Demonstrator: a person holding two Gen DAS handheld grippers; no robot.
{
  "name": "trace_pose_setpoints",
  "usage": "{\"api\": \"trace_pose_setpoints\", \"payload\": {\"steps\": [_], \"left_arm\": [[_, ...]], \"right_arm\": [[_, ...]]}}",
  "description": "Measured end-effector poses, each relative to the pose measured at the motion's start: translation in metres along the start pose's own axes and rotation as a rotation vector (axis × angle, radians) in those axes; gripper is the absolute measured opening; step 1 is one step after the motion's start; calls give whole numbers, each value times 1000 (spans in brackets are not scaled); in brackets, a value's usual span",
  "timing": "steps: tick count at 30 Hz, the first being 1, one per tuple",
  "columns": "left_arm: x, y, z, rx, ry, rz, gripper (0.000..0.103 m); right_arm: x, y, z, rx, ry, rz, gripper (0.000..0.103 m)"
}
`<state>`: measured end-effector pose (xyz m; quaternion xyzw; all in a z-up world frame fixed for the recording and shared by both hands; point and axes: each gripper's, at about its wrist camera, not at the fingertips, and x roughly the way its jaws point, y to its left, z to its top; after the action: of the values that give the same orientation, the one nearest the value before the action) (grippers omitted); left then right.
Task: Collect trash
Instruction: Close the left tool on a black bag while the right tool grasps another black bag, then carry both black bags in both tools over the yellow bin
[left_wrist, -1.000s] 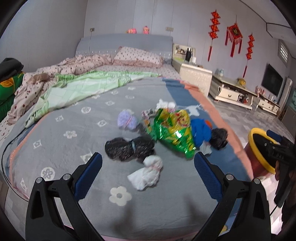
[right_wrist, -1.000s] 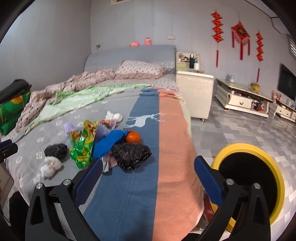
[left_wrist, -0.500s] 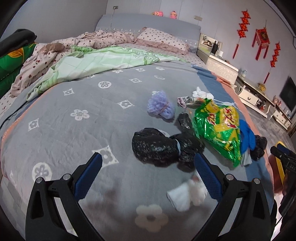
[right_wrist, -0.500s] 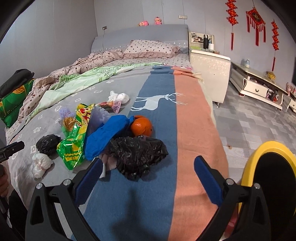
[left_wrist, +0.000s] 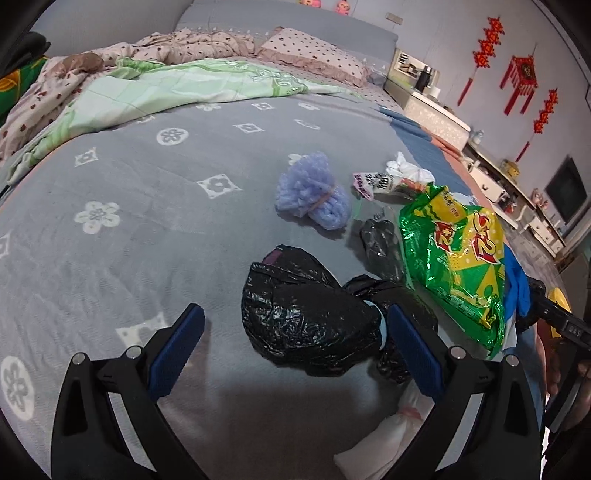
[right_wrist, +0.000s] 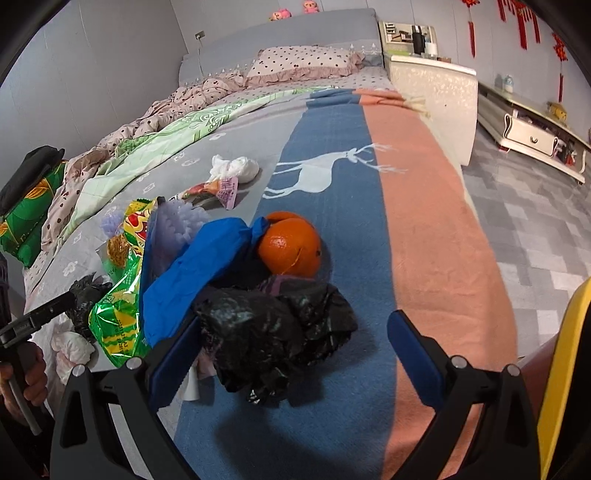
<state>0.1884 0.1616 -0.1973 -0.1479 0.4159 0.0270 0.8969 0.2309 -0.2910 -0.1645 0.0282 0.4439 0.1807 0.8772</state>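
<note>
Trash lies in a heap on the bed. In the left wrist view a black plastic bag sits between the open fingers of my left gripper. Beyond it lie a purple fuzzy ball, a green and yellow snack bag and a white knotted bag. In the right wrist view my right gripper is open around another crumpled black bag. Behind that are an orange, a blue bag and white tissue.
A yellow-rimmed bin stands on the floor at the bed's right side. A green quilt and pillows cover the far end of the bed. A white nightstand stands by the headboard.
Both grippers have moved forward and down toward the bed. Each black bag now lies between a gripper's open fingers. The bin has slid to the right edge of the right view.
</note>
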Motion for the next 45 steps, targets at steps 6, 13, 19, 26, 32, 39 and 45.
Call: {"api": "trace_pose_setpoints", "payload": {"steps": [6, 13, 19, 26, 32, 39, 45], "left_arm": [[11, 0, 6, -17, 11, -95, 64], [13, -10, 12, -21, -3, -154, 33], [-11, -14, 13, 10, -47, -156, 21], [-44, -17, 14, 20, -93, -177, 19], [-100, -39, 17, 71, -186, -217, 19], [-157, -100, 30, 174, -279, -258, 19], [-188, -181, 38, 283, -314, -340, 19]], "right_arm": [[2, 3, -4, -2, 30, 56, 72], [0, 4, -3, 13, 18, 95, 50], [-31, 7, -4, -13, -48, 80, 48], [-78, 16, -3, -42, -101, 109, 48], [-126, 19, -7, -56, -156, 87, 48], [-195, 8, -10, -41, -271, 67, 48], [-254, -22, -10, 4, -379, -20, 48]]}}
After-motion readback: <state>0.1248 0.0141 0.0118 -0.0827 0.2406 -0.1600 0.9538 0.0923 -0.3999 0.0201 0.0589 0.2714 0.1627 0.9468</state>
